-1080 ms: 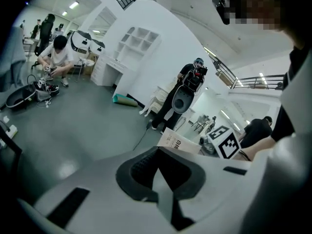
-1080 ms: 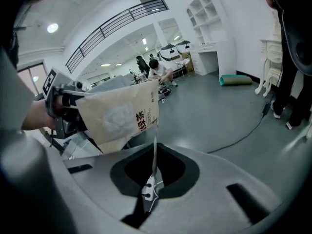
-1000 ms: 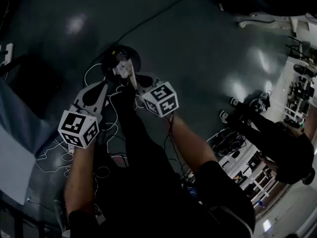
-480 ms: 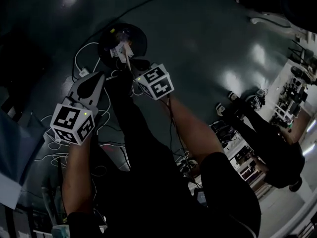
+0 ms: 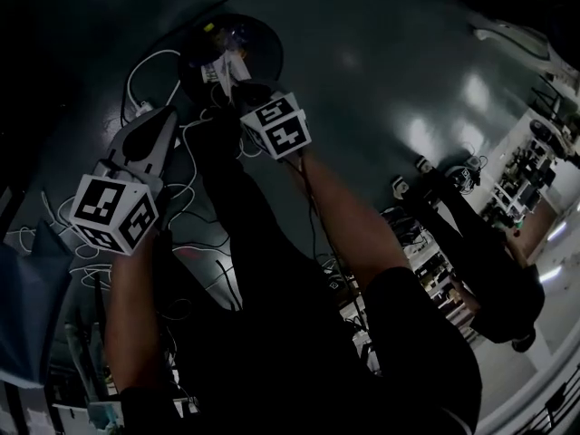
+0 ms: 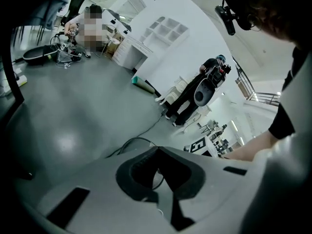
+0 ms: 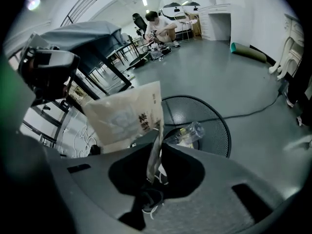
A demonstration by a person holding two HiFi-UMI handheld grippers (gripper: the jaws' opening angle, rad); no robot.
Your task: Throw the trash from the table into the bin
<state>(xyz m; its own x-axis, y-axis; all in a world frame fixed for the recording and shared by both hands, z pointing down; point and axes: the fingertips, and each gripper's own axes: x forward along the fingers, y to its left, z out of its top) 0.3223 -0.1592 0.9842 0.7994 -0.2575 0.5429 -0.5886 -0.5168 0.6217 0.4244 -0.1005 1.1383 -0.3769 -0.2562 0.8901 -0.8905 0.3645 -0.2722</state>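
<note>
Here, the pale printed packet hangs at the frame's centre, pinched by its lower edge in my closed right claw, over the black mesh bin that holds a clear bottle, while my left claw is closed and empty.

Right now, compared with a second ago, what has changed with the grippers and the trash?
Both grippers sank toward the bin: the right gripper carries its paper packet down over the opening, the left gripper alongside. Unchanged: right jaws shut on the packet, nothing let go, bottle lying in the bin.
</note>
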